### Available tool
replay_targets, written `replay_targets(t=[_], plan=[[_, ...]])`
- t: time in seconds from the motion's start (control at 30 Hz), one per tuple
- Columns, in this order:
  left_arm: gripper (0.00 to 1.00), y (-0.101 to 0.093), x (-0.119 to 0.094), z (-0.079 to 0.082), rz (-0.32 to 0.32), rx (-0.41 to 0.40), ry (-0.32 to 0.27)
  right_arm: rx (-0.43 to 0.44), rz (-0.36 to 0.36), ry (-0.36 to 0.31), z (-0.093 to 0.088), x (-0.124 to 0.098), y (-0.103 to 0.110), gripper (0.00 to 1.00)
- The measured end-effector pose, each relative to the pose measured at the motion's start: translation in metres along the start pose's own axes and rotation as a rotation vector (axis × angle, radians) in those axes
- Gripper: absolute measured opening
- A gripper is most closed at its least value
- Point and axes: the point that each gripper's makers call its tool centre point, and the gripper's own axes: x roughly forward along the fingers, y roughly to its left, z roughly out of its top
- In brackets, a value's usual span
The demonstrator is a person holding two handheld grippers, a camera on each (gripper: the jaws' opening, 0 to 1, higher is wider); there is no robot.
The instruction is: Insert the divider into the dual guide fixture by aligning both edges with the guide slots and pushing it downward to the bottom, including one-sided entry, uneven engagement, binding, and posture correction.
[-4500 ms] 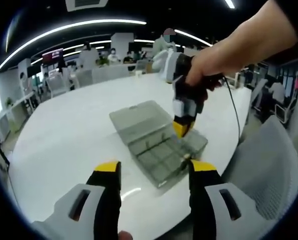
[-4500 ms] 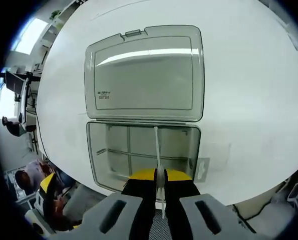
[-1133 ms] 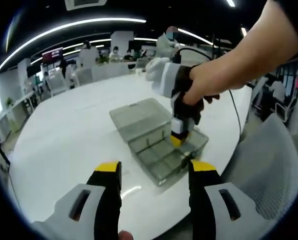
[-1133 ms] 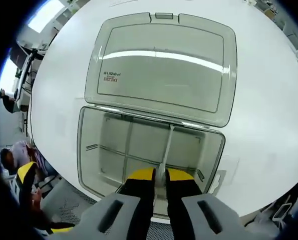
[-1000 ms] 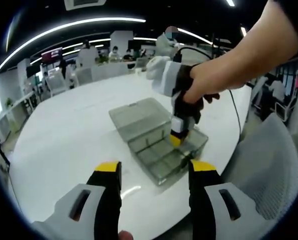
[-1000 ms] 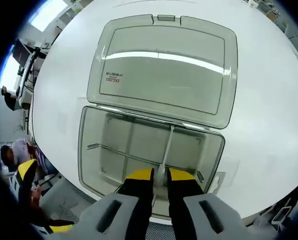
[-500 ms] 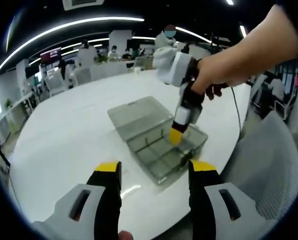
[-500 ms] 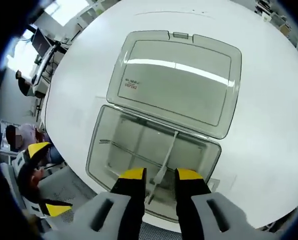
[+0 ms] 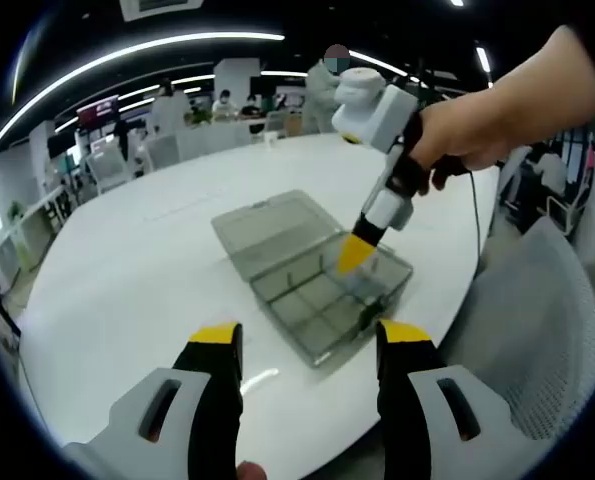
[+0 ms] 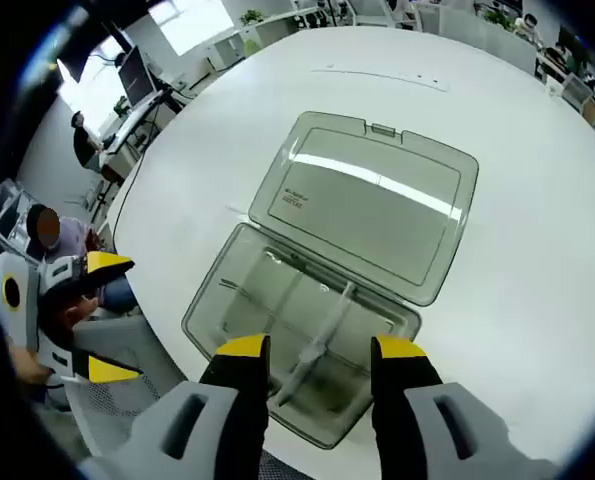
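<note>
in the left gripper view the left hand-held gripper sits nearest, its yellow-tipped jaws spread wide with nothing between them, over the near rim of the round white bench. past the bench's right edge a grey mesh chair crowds in close, while the bench's left and far surface lies open and bare all around the box.

in the right gripper view the right hand-held gripper is released, its jaws apart and above the tray, touching nothing. between and beyond them stands the clear grey dual guide fixture, a shallow tray near the bench's edge, with its hinged lid laid flat open on the far side. the divider, a thin pale translucent strip, sits inside the tray running from near to far wall; it looks slightly skewed, though the fisheye makes that hard to judge.

in the left gripper view a hand holds the right hand-held gripper tilted over the tray's right half.
</note>
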Motion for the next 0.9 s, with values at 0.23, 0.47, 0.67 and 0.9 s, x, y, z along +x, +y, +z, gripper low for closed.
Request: replay_targets(t=[0.23, 0.47, 0.67, 0.9], plan=[[0.51, -0.003, 0.001, -0.002, -0.008, 0.014, 0.011, -0.050, 0.015, -0.068, -0.003, -0.012, -0.007, 0.34], [0.51, -0.005, 0.002, -0.002, -0.016, 0.020, 0.018, -0.130, 0.044, -0.154, 0.002, -0.019, -0.005, 0.32], [0.51, -0.006, 0.000, 0.001, -0.021, 0.009, 0.006, -0.188, 0.068, -0.231, 0.001, -0.026, -0.003, 0.30], [0.51, -0.010, 0.002, 0.001, -0.044, 0.000, 0.015, -0.161, 0.096, -0.319, -0.001, -0.037, -0.001, 0.28]])
